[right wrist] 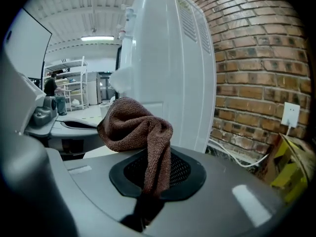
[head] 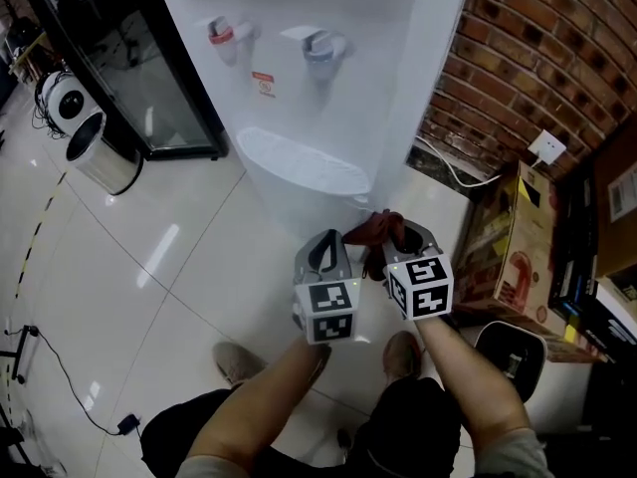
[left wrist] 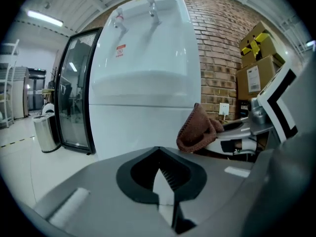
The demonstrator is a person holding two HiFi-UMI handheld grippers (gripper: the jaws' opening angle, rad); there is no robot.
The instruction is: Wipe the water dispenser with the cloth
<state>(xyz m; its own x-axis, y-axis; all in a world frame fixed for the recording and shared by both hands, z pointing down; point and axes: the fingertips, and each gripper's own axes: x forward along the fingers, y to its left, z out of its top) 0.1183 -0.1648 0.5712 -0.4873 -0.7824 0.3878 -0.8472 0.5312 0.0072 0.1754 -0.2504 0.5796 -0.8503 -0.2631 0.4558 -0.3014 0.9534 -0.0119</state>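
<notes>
Fingers of our right gripper (right wrist: 153,159) pinch the brown cloth (right wrist: 133,125); the white water dispenser (right wrist: 168,58) stands just ahead, rising above them. Our left gripper (left wrist: 160,169) alongside, jaws together, empty.

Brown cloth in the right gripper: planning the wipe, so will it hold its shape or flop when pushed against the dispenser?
Likely floppy: the cloth droops in folds over the right gripper, whose jaws pinch one strip. Its terry surface probably drags rather than slides on the smooth water dispenser. It looks light, so it may bunch under pressure.
</notes>
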